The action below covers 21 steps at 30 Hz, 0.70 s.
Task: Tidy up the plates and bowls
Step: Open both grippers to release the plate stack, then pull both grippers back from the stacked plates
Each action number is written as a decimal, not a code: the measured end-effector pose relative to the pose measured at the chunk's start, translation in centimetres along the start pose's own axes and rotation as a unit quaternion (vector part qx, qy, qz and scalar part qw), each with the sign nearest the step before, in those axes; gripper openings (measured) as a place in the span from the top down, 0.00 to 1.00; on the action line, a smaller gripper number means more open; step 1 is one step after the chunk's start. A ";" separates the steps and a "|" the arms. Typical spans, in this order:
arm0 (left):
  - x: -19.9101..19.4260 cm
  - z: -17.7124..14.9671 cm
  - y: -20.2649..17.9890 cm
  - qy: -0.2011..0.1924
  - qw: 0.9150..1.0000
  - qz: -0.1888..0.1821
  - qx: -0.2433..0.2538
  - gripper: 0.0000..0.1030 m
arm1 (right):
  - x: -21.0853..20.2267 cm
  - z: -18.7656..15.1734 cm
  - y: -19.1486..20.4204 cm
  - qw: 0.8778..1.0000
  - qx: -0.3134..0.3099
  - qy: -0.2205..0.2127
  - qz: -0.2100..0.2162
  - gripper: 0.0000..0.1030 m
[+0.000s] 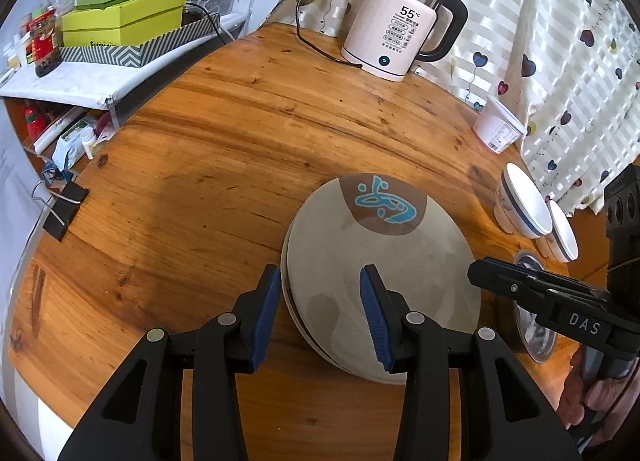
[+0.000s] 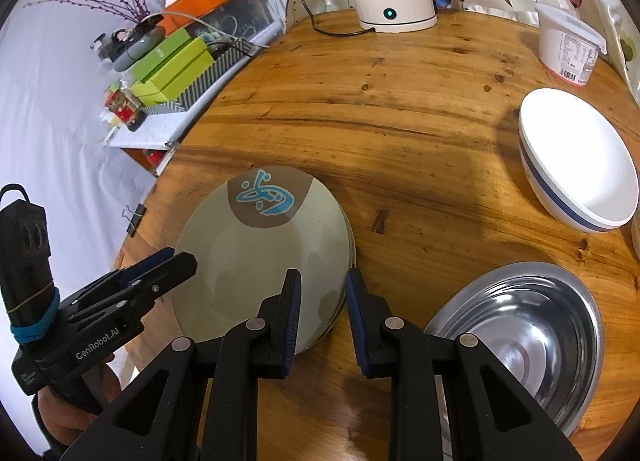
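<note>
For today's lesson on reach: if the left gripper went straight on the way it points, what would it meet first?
Probably the near left rim of the grey plate, over which the left gripper is open; depth is uncertain.

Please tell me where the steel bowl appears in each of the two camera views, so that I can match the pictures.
Left wrist view: the steel bowl is at the right edge, mostly hidden behind the right gripper.
Right wrist view: it lies in full view at the lower right, on the wooden table.
Shared landmark: the plate with the blue mark, left of the bowl in both views.
</note>
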State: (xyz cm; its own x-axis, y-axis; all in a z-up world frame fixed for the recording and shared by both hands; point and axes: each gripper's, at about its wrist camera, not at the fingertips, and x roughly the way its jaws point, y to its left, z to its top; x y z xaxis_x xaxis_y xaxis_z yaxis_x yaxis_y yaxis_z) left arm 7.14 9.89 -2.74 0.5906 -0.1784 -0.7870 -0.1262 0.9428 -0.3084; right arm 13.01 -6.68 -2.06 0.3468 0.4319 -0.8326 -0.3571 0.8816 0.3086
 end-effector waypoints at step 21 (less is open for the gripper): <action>-5.8 -0.7 -3.2 -0.080 0.995 -0.028 0.046 0.58 | -6.8 -3.1 -0.1 0.997 0.000 -0.067 0.028 0.66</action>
State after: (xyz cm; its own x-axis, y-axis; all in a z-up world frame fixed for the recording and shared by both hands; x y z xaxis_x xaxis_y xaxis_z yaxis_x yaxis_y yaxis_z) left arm 3.54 7.69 2.42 0.7146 -0.1917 -0.6728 -0.0200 0.9557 -0.2936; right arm 8.00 -10.33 2.10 0.4391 0.5025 -0.7448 -0.3795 0.8551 0.3532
